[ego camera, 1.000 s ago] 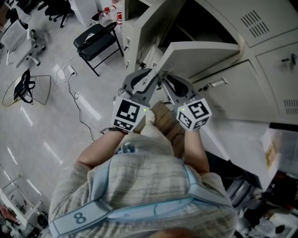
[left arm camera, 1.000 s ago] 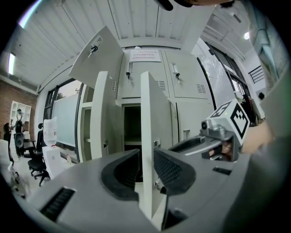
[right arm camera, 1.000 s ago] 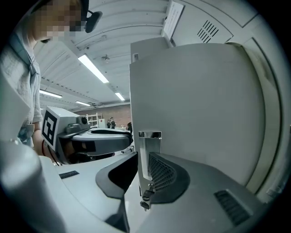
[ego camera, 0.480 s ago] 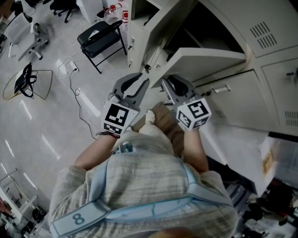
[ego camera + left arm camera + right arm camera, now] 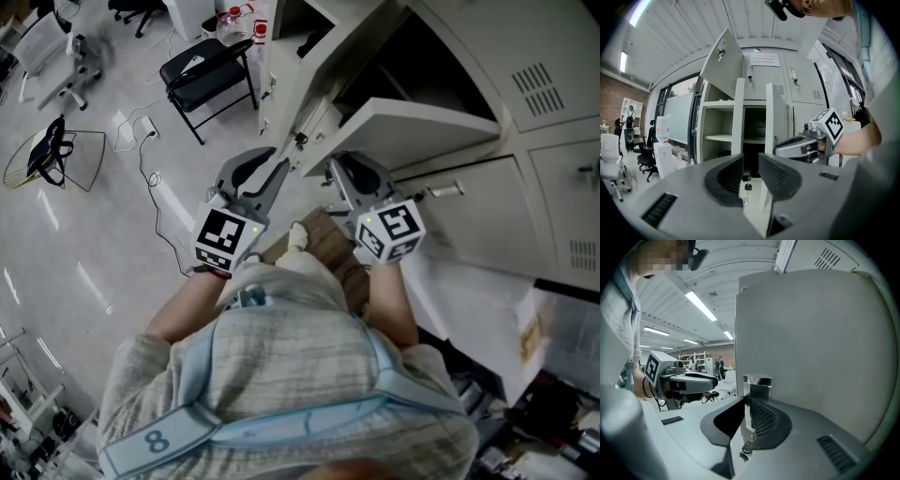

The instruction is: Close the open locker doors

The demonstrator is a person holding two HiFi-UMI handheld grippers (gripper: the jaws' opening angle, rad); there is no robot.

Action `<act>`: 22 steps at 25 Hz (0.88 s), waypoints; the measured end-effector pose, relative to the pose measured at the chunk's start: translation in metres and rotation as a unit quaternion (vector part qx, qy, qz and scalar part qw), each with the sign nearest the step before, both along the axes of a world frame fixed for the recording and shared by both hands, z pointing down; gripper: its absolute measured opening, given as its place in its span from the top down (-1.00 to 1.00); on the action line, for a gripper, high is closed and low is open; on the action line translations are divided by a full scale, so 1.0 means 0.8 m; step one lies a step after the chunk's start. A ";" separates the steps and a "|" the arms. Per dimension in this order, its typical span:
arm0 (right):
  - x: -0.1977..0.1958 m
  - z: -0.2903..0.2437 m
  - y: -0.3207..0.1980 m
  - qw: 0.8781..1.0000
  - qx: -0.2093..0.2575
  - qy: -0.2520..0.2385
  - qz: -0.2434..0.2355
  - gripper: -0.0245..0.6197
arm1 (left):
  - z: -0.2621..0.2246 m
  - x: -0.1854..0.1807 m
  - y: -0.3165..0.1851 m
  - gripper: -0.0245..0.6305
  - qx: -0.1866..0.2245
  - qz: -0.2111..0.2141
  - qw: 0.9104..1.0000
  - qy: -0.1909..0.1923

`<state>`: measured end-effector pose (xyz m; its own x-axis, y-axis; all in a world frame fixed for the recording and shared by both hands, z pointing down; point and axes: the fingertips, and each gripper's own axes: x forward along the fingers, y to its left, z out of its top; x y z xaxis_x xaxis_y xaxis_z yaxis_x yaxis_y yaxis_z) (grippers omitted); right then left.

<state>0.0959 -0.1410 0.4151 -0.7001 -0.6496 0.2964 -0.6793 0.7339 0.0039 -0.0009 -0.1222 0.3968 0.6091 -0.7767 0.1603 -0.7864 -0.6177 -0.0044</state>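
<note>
A pale grey locker door (image 5: 412, 117) stands open from the bank of lockers (image 5: 553, 56) at the upper right of the head view. My right gripper (image 5: 330, 169) is at its free edge. In the right gripper view the door (image 5: 811, 333) fills the right side and its edge, just below the chrome latch (image 5: 757, 380), sits between the jaws of my right gripper (image 5: 744, 401). The jaws have just been closing and press on that edge. My left gripper (image 5: 283, 161) is left of the door, open and empty. Past my left gripper (image 5: 751, 157) I see open compartments and further open doors (image 5: 723, 61).
A black folding chair (image 5: 206, 70) stands on the floor at the upper left, with a cable (image 5: 150, 183) trailing past it. A wire stand (image 5: 56, 159) and an office chair (image 5: 56, 52) are farther left. White sheeting (image 5: 469, 300) lies at the lockers' foot on the right. Keys (image 5: 746, 448) hang from the door.
My left gripper has drifted left, away from the door's edge and from the right gripper. The right gripper has stayed at the door's edge.
</note>
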 end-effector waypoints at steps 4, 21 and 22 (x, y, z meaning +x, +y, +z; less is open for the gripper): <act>-0.001 0.001 -0.008 1.000 0.005 0.006 0.002 0.80 | -0.001 -0.011 -0.004 0.64 0.003 -0.011 1.000 0.007; -0.011 0.001 -0.079 0.994 0.051 0.019 0.099 0.82 | 0.005 -0.042 -0.012 0.64 -0.008 -0.033 0.999 0.008; -0.011 0.001 -0.084 0.993 0.054 0.020 0.105 0.82 | 0.005 -0.043 -0.013 0.64 -0.007 -0.034 0.999 0.008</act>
